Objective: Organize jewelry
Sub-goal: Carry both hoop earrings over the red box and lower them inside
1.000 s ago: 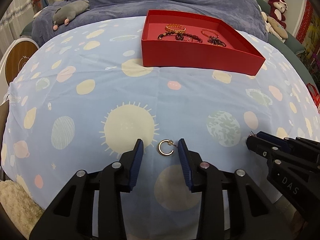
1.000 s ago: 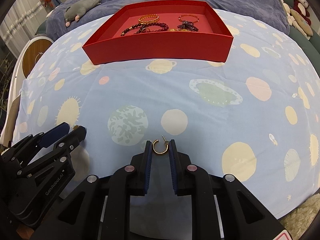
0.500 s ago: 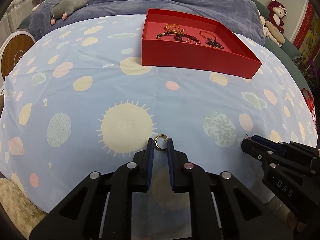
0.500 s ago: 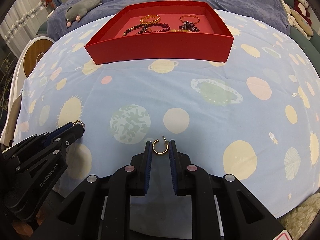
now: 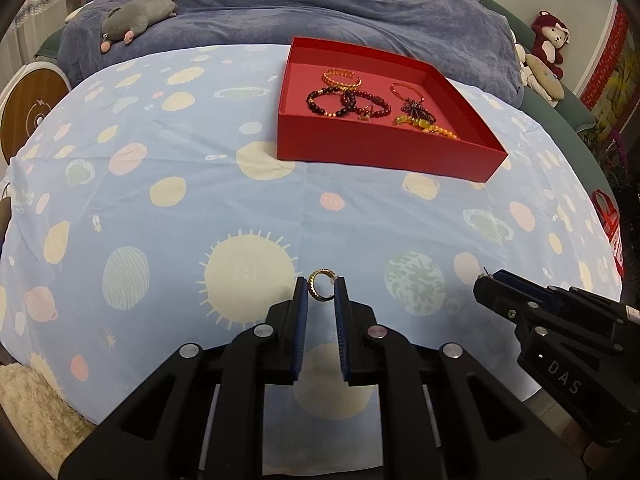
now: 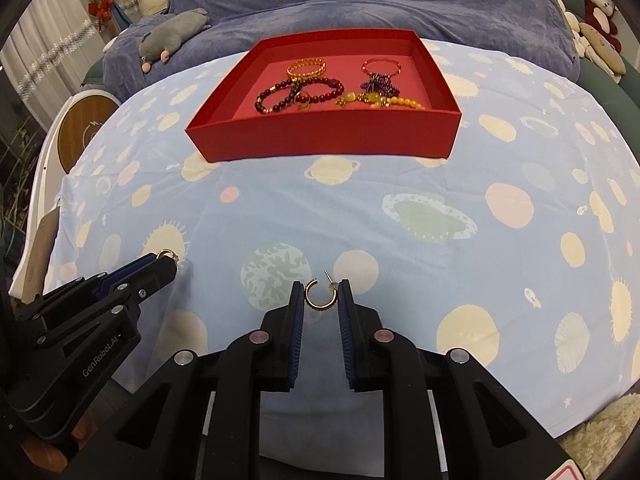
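Observation:
My left gripper [image 5: 321, 291] is shut on a gold hoop earring [image 5: 319, 289] and holds it above the planet-print sheet. My right gripper [image 6: 321, 297] is shut on a second gold hoop earring [image 6: 319, 296], also lifted off the sheet. Each gripper shows in the other's view: the right one at lower right of the left wrist view [image 5: 486, 282], the left one at lower left of the right wrist view [image 6: 168, 260]. The red tray [image 5: 380, 150] [image 6: 320, 142] stands farther back and holds several bead bracelets [image 5: 346, 102] [image 6: 298, 94].
The blue planet-print sheet [image 5: 180, 184] covers a rounded surface. A purple blanket [image 5: 320, 12] with a grey plush toy [image 5: 136, 12] lies behind the tray. A round wooden stool [image 5: 30, 110] stands left. Stuffed toys [image 5: 550, 42] sit at the far right.
My left gripper closed on its earring and lifted it off the sheet. My right gripper, holding its earring throughout, also rose. Both views now look down into the tray more.

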Demonstrator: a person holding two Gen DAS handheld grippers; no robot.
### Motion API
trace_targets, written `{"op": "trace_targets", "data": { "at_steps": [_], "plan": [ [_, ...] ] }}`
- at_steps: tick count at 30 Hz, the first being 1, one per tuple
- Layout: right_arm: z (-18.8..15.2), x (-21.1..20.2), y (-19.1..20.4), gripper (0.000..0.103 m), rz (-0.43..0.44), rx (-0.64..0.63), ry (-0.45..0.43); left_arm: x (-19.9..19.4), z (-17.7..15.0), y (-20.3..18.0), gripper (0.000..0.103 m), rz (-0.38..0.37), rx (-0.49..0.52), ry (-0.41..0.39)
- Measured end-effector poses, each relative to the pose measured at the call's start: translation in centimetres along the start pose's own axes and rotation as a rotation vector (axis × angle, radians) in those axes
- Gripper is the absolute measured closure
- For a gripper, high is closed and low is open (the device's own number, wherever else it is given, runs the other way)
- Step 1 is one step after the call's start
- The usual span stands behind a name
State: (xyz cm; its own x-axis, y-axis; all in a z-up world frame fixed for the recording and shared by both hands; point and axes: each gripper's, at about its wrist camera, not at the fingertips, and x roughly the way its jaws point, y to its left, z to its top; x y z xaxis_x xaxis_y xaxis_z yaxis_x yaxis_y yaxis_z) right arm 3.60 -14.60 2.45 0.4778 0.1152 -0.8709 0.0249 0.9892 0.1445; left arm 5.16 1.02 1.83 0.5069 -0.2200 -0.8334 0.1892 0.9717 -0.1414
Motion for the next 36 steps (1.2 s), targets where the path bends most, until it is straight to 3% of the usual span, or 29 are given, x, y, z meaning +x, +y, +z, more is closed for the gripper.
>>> {"op": "trace_targets", "data": {
  "at_steps": [5, 11, 14, 21, 27, 36],
  "plan": [
    [3.1, -2.0, -0.5, 0.087, 0.006, -0.008, -0.069, -1.1, 2.9, -1.4, 0.090, -0.015, 0.028, -0.029],
    [8.6, -2.8, -1.8, 0.087, 0.000, -0.017, -0.144, -1.3, 8.8, -3.7, 0.090, -0.038, 0.074, -0.097],
    [11.4, -2.3, -2.6, 0.087, -0.007, -0.019, -0.166, -0.5, 12.2, -4.6, 0.090, -0.062, 0.080, -0.130],
    [16.6, 0.6, -3.6, 0.087, -0.030, -0.023, -0.174, 3.5, 18.2, -6.8, 0.090, -0.014, 0.117, -0.151],
    [19.0, 3.2, -4.4, 0.087, -0.034, 0.001, -0.164, 7.2, 20.7, -6.4, 0.090, 0.024, 0.098, -0.122],
    [20.4, 6.1, -4.4, 0.087, -0.049, -0.002, -0.140, 10.5, 21.9, -5.6, 0.090, 0.051, 0.090, -0.095]
  ]
}}
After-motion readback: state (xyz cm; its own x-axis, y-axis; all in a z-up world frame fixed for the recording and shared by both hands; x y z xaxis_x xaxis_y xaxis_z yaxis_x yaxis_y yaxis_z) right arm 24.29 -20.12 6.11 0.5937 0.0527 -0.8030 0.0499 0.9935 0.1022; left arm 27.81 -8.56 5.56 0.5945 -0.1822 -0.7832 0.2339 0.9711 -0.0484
